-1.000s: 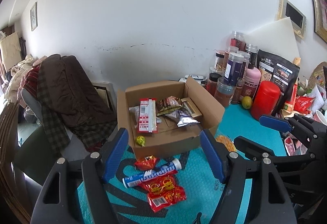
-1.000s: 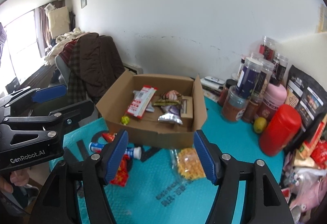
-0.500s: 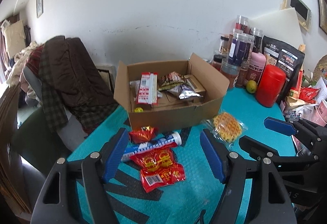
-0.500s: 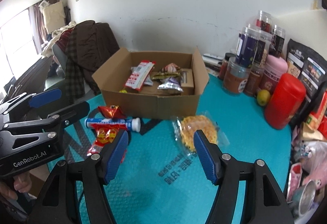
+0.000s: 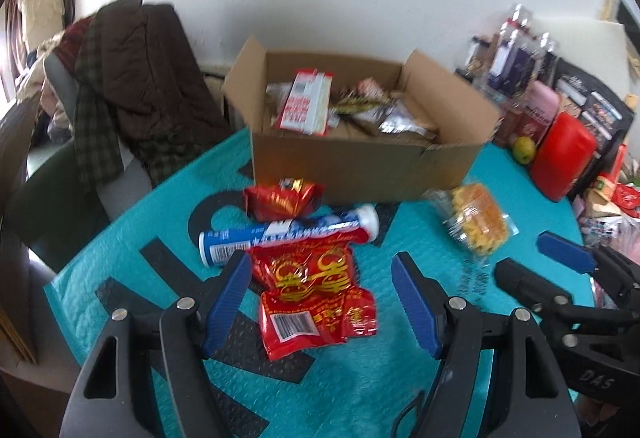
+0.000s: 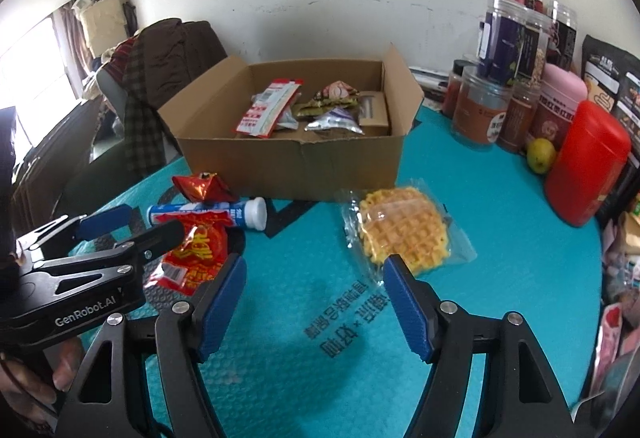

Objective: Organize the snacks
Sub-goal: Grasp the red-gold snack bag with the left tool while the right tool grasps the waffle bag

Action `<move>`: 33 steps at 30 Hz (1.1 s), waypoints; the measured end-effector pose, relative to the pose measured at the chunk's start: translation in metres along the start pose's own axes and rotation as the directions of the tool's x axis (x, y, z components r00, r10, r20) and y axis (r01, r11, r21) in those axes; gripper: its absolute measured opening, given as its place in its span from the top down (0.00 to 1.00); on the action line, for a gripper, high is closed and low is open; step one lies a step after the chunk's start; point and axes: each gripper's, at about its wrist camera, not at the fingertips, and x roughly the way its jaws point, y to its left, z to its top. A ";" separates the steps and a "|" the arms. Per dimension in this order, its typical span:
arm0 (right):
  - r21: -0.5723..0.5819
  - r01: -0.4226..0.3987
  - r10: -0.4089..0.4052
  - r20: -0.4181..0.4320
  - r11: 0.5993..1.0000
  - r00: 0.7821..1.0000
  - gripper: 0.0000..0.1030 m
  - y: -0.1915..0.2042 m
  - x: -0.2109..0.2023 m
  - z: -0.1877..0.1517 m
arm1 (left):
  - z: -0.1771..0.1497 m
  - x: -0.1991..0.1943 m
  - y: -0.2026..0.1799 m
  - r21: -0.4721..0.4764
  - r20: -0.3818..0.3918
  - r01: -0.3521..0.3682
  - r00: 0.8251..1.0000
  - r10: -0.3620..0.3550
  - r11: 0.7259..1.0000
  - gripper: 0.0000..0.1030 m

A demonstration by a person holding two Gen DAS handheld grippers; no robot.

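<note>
In the left wrist view the left tool (image 5: 320, 298) fills the lower edge of the frame, its blue pads spread apart with nothing gripped; a red snack packet (image 5: 316, 298) lies flat on the teal tabletop (image 5: 400, 378) in the gap between them, the pads clear of it. Just above it lies a blue-and-white tube (image 5: 288, 236) on its side, and above that a small crumpled red packet (image 5: 282, 198). To the right of centre sits a bagged waffle (image 5: 478, 224).

In the right wrist view the right tool (image 6: 314, 294) takes the bottom of the frame; its jaws have just been opening and hold nothing, with bare tabletop between them. The waffle bag's near edge shows just above the right-hand pad's tip. At the lower left of that frame a hand (image 6: 36, 370) carries the left tool.

Past these items, at the frame's centre, stands an open cardboard box (image 6: 288, 162) with several snack packets inside. At the upper right are clear jars (image 6: 504, 50), a red canister (image 6: 584, 162) and a small yellow-green fruit (image 6: 540, 154). At the upper left, beyond the tabletop, a chair is draped with dark clothing (image 5: 136, 78).
</note>
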 end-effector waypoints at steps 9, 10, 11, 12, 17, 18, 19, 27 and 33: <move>0.020 -0.013 0.013 -0.042 1.000 0.999 0.30 -0.014 0.022 0.002 | -0.002 0.043 0.008 -0.046 -0.109 -0.008 0.994 0.003 0.999 0.30; 0.022 -0.012 0.013 -0.044 1.000 0.999 0.30 -0.016 0.023 0.002 | -0.002 0.048 0.010 -0.052 -0.124 -0.011 0.992 0.004 0.999 0.30; 0.025 -0.011 0.013 -0.046 1.000 0.999 0.30 -0.019 0.024 0.003 | -0.003 0.052 0.011 -0.058 -0.139 -0.008 0.990 0.000 0.998 0.30; 0.027 -0.011 0.012 -0.047 1.000 0.999 0.29 -0.020 0.025 0.004 | -0.002 0.056 0.012 -0.062 -0.150 -0.005 0.989 -0.004 0.998 0.30; 0.044 0.005 -0.002 -0.054 0.999 0.999 0.23 -0.035 0.032 0.009 | -0.004 0.068 0.015 -0.087 -0.165 0.005 0.986 -0.019 0.996 0.21; 0.047 0.015 -0.012 -0.056 0.999 0.998 0.21 -0.039 0.034 0.010 | -0.003 0.070 0.016 -0.089 -0.165 0.010 0.986 -0.024 0.996 0.21; 0.048 0.023 -0.020 -0.060 0.999 0.998 0.20 -0.043 0.036 0.012 | -0.003 0.071 0.016 -0.086 -0.162 0.012 0.986 -0.026 0.996 0.21; 0.018 0.050 -0.047 -0.120 0.999 0.992 0.03 -0.065 0.066 0.022 | -0.003 0.076 -0.002 -0.017 -0.141 0.003 0.990 -0.006 1.000 0.23; -0.007 0.016 -0.017 -0.183 1.000 0.983 0.00 -0.078 0.096 0.024 | 0.001 0.083 -0.011 0.027 -0.149 -0.031 0.988 0.034 0.999 0.23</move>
